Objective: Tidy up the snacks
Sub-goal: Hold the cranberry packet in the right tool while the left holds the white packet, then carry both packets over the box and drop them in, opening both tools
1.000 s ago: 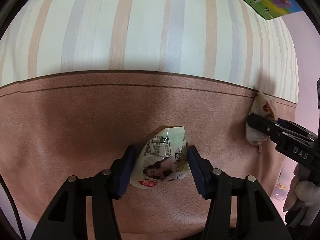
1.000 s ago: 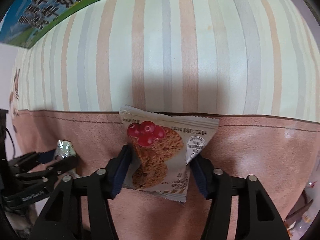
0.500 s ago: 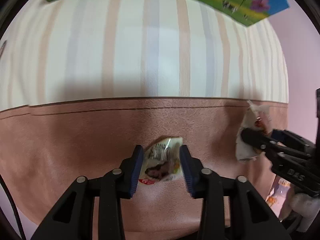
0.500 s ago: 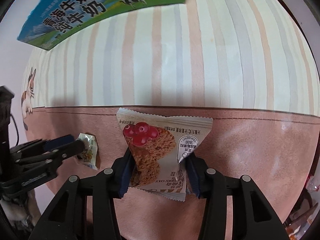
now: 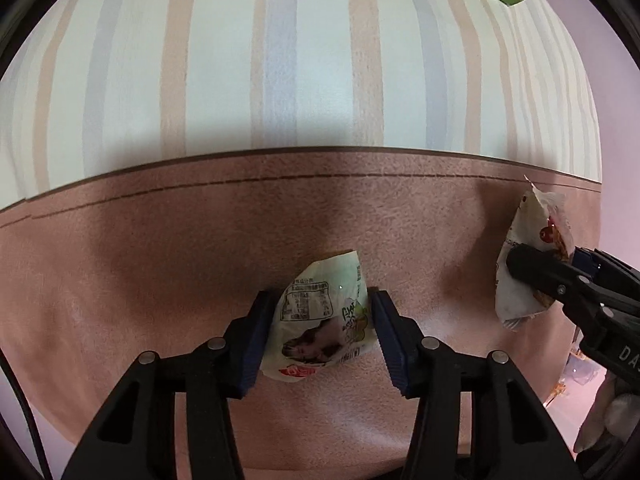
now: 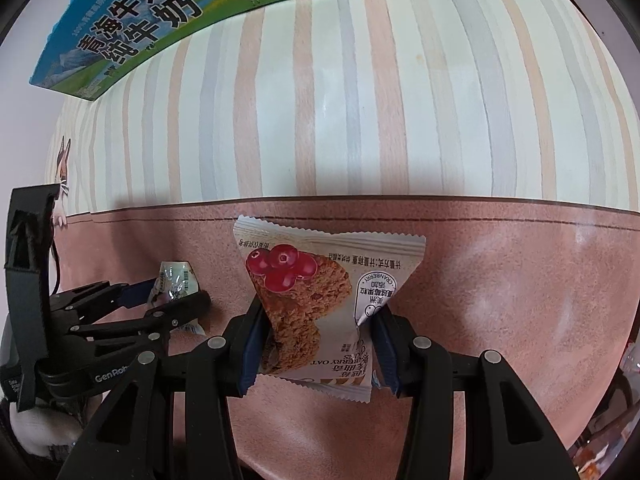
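My left gripper (image 5: pixel 320 320) is shut on a small pale green snack packet (image 5: pixel 320 320) with a nutrition label, held above the pink table surface. My right gripper (image 6: pixel 316 328) is shut on a cranberry oat bar packet (image 6: pixel 320 292) with red berries printed on it. In the left wrist view the right gripper (image 5: pixel 532 276) shows at the right edge with the oat packet (image 5: pixel 520 280). In the right wrist view the left gripper (image 6: pixel 168 300) shows at the left with the green packet (image 6: pixel 176 284).
A pink leather-like mat (image 5: pixel 160 260) meets a striped cloth (image 5: pixel 280 80) farther back. A blue-green milk carton (image 6: pixel 160 12) lies at the far end. A rabbit figure (image 6: pixel 60 172) sits at the left edge. Some clutter (image 5: pixel 576 364) lies off the table's right side.
Both grippers keep hold of their packets. The left wrist view has dropped lower and closer to the mat, with the milk carton sliding out of its top edge. The right gripper has shifted slightly.
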A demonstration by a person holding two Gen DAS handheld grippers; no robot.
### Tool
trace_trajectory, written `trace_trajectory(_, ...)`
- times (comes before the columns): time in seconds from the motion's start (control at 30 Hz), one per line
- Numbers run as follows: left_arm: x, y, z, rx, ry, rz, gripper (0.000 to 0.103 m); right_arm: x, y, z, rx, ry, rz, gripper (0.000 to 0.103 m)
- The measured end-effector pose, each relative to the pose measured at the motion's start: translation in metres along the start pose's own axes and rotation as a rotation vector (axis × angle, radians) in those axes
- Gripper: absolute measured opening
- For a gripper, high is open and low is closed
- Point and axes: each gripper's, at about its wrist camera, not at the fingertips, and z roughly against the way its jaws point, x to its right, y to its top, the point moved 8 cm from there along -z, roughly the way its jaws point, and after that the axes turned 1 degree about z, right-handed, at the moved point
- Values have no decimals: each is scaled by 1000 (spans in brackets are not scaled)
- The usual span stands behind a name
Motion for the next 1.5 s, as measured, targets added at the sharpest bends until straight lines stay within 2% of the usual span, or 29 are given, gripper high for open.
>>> trace_trajectory(0.1, 2, -6, 8, 14, -34, 24, 46, -1, 0, 6, 13, 7, 3, 50)
trace_trajectory(0.13, -2, -12, 15, 20, -45, 27, 32, -2, 1, 9, 18, 11, 5, 50)
trace_trajectory(0.23, 3, -12, 37, 25, -105, 26, 32, -9, 6, 26, 39, 41, 9, 50)
trace_trajectory(0.3, 8, -7, 46, 54, -94, 2, 32, -17, 13, 40, 61, 56, 32, 50)
trace_trajectory(0.37, 12, -4, 44, 48, -109, -11, 33, -20, 21, 52, 88, 44, 62, 50)
trace_trajectory(0.4, 13, -5, 37, 16, -133, 4, 39, -21, 26, 56, 96, 40, 72, 50)
trace_trajectory(0.43, 6, -2, 34, -16, -153, 15, 51, -22, 29, 59, 102, 40, 75, 50)
trace_trajectory(0.5, 8, -7, 16, -62, -183, 26, 56, -22, 35, 64, 108, 44, 70, 50)
trace_trajectory(0.6, -13, -21, -3, -136, -158, 42, 61, -17, 36, 62, 102, 51, 47, 50)
trace_trajectory(0.83, -32, -8, -8, -104, -190, 173, 71, 2, 20, 37, 50, 61, -19, 50)
trace_trajectory(0.97, -34, 0, -3, -67, -169, 186, 69, 10, 15, 24, 37, 50, -42, 50)
trace_trajectory(1.0, -35, -2, 0, -52, -147, 173, 62, 8, 15, 20, 36, 46, -46, 50)
trace_trajectory(1.03, -31, -3, 2, -33, -113, 145, 49, 10, 14, 19, 34, 43, -49, 50)
trace_trajectory(1.2, -15, -8, 13, 6, -74, 86, 49, 11, 12, 13, 32, 37, -60, 50)
trace_trajectory(1.3, -4, -6, 20, 9, -95, 66, 49, 12, 12, 15, 36, 41, -60, 50)
trace_trajectory(1.4, -3, -1, 57, 18, -145, 68, 49, 6, 14, 21, 44, 52, -58, 50)
trace_trajectory(1.5, 2, 2, 95, 42, -228, 77, 49, -1, 18, 35, 62, 72, -44, 50)
